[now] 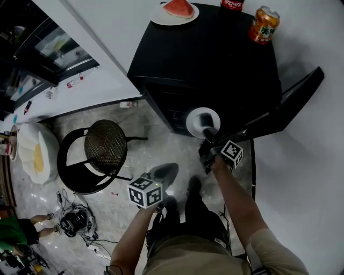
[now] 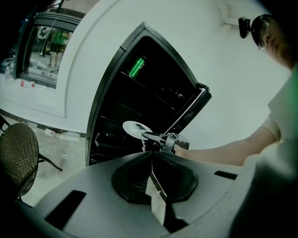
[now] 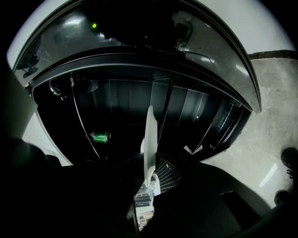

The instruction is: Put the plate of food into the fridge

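My right gripper [image 1: 207, 129] is shut on the rim of a white plate [image 1: 200, 120] and holds it level at the open front of the black fridge [image 1: 215, 53]. In the right gripper view the plate [image 3: 150, 139] stands edge-on between the jaws [image 3: 149, 179], facing the dark shelves. The left gripper view shows the same plate [image 2: 135, 128] in front of the shelves, and its top looks bare. A second plate with a watermelon slice [image 1: 176, 11] rests on the fridge top. My left gripper [image 1: 165, 172] hangs low by my legs, jaws together [image 2: 152, 157], holding nothing.
The fridge door [image 1: 285, 110] swings open to the right. A green can [image 2: 136, 67] lies on an upper shelf. An orange can [image 1: 264, 24] and a red can [image 1: 232, 4] stand on the fridge top. A black wicker chair [image 1: 102, 147] is on the left, cables [image 1: 75, 223] behind it.
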Demonstrator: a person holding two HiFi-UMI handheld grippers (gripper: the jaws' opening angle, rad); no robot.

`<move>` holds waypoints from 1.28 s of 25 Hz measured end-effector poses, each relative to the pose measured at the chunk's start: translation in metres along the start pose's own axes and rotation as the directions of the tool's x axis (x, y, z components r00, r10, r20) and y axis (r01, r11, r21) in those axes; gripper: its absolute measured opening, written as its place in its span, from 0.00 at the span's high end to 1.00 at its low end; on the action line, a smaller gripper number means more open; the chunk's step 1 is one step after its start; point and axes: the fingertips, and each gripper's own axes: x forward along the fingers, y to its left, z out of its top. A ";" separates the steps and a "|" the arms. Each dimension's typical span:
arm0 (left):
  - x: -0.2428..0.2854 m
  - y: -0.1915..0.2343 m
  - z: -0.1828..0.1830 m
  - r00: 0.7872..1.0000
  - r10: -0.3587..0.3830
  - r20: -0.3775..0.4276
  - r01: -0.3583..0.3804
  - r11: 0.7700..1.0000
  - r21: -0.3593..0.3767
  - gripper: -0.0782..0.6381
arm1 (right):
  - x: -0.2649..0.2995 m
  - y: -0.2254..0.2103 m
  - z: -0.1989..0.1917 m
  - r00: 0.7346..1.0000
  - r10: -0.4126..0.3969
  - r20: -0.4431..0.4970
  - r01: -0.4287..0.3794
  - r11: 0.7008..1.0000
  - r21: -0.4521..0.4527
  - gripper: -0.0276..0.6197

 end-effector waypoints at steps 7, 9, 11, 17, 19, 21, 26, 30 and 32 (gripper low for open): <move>-0.003 0.009 -0.002 1.000 0.021 0.001 -0.021 1.000 -0.013 0.87 | 0.008 -0.010 0.005 1.000 -0.003 0.019 0.003 1.000 0.017 0.89; -0.004 0.011 -0.003 1.000 0.026 0.001 -0.026 0.999 -0.018 0.87 | 0.010 -0.011 0.005 1.000 -0.001 0.025 0.000 1.000 0.027 0.89; -0.004 0.013 -0.003 1.000 0.031 0.005 -0.031 0.999 -0.024 0.87 | 0.015 -0.010 0.006 1.000 0.003 0.030 -0.004 0.999 0.035 0.89; 0.002 0.014 -0.002 1.000 0.030 0.002 -0.030 0.999 -0.029 0.87 | 0.022 -0.010 0.012 0.999 -0.003 0.039 0.001 0.999 0.042 0.89; 0.005 0.016 -0.003 1.000 0.031 -0.003 -0.032 0.999 -0.027 0.87 | 0.025 -0.012 0.013 0.999 -0.007 0.040 0.005 0.999 0.047 0.90; 0.008 0.018 -0.006 0.999 0.034 -0.015 -0.035 0.999 -0.024 0.87 | 0.026 -0.016 0.014 0.999 -0.012 0.041 0.010 0.998 0.055 0.90; 0.008 0.021 -0.012 0.999 0.042 -0.025 -0.043 0.999 -0.029 0.87 | 0.031 -0.023 0.016 0.999 -0.026 0.045 0.023 0.998 0.054 0.90; 0.004 0.024 -0.019 0.998 0.052 -0.033 -0.053 0.998 -0.039 0.87 | 0.038 -0.022 0.018 0.999 -0.018 0.047 0.016 0.998 0.055 0.90; 0.002 0.025 -0.020 0.998 0.057 -0.034 -0.058 0.997 -0.042 0.87 | 0.043 -0.021 0.021 0.999 -0.016 0.050 0.014 0.999 0.052 0.90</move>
